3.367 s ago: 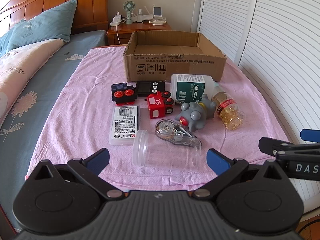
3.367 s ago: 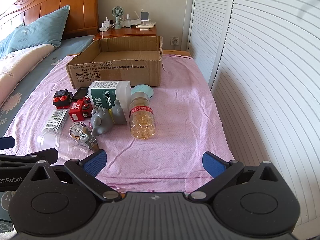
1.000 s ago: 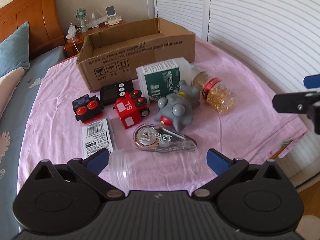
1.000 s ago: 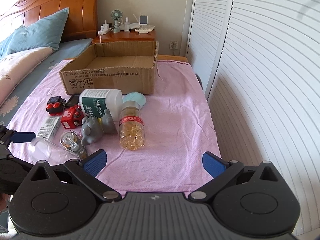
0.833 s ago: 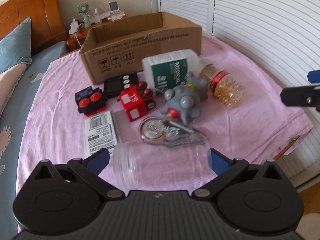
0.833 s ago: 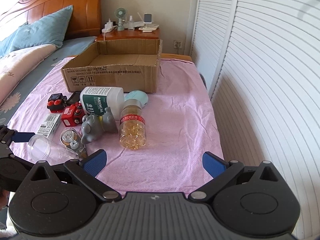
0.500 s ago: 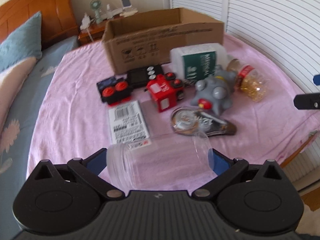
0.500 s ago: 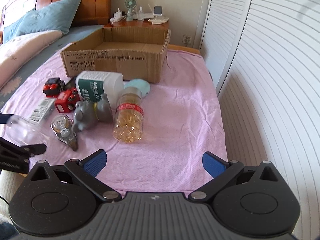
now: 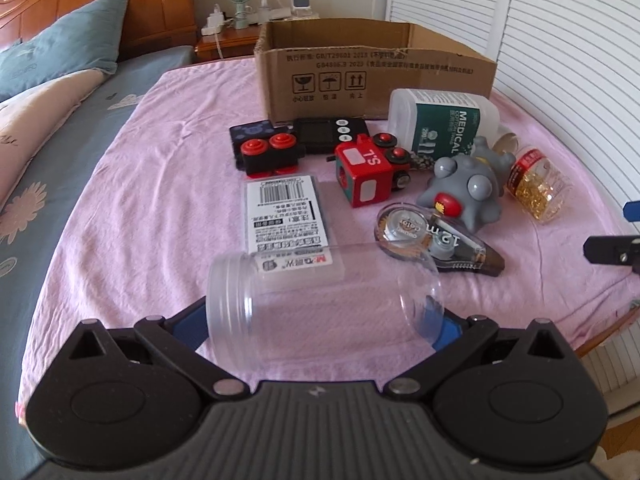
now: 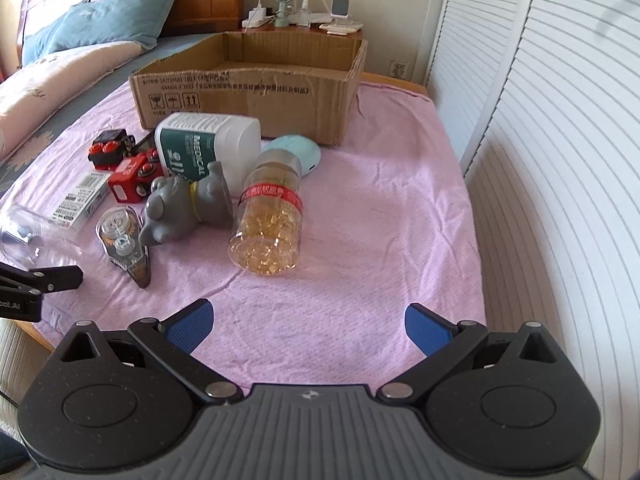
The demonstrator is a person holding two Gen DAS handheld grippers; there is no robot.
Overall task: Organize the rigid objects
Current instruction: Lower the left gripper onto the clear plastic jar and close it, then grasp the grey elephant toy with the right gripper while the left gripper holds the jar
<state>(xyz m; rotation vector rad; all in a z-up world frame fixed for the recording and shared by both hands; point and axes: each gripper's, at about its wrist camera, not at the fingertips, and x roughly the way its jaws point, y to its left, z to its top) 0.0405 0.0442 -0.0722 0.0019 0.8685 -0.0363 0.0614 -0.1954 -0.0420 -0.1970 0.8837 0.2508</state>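
Observation:
A clear plastic jar (image 9: 324, 300) lies sideways between the blue pads of my left gripper (image 9: 320, 320), which is shut on it at the near edge of the pink cloth. In the right wrist view the jar (image 10: 24, 232) shows at the far left, slightly raised. My right gripper (image 10: 308, 328) stands open over bare cloth, with a capsule bottle (image 10: 268, 224) ahead of it. Behind the jar lie a white barcode box (image 9: 284, 216), a correction tape (image 9: 432, 240), a grey toy (image 9: 464, 192), a red toy car (image 9: 368, 172) and a medical bottle (image 9: 444, 124).
An open cardboard box (image 9: 376, 68) stands at the back of the pink cloth (image 10: 380, 216). A black toy with red buttons (image 9: 268, 152), a black timer (image 9: 328, 136) and a teal round object (image 10: 296, 152) lie in front of it. Louvred doors run along the right; the bed lies left.
My left gripper came in around the clear jar, closed on its two ends and raised it a little off the cloth. The right gripper stayed open and shifted slightly forward.

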